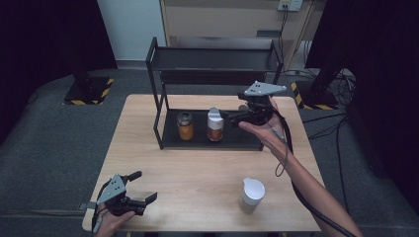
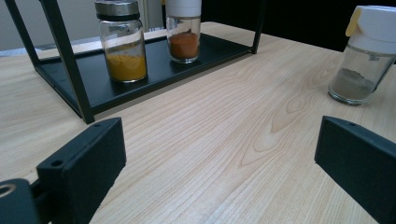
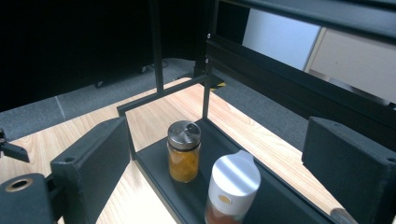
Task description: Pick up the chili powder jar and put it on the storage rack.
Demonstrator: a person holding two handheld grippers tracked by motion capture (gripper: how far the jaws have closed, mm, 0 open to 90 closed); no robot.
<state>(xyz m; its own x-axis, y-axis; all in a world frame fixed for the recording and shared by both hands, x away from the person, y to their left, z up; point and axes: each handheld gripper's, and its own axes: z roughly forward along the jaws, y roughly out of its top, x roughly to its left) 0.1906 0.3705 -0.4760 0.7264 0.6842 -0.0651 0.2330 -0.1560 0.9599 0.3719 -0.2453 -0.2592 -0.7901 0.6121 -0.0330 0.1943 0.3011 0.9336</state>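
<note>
Hovering beside the right end of the black metal two-tier rack, the right claw is pointing leftward along the lower shelf with its jaws standing wide apart and nothing between them. Just ahead of its tips, the white-capped glass jar of red-brown spice is standing upright on that shelf, and the silver-lidded glass jar of yellow-orange spice is standing just beyond it, apart from it. In the right gripper view, both jars are sitting low between the two jaws, the white-capped one nearer.

One more jar is waiting off the rack: the clear glass jar with a white flip lid and grey powder, upright on the pale wooden surface toward the near right edge. It is lying behind and below the right claw, on the person's side, and well to the right of the left claw. Either hand looks able to reach it; the right forearm is already passing just beside it.

The left claw is resting low at the near left corner, jaws spread and holding nothing, aiming across the wood toward the rack. The right hand is cradling its gripper from beneath, palm up, with the wrist raised above the shelf.
</note>
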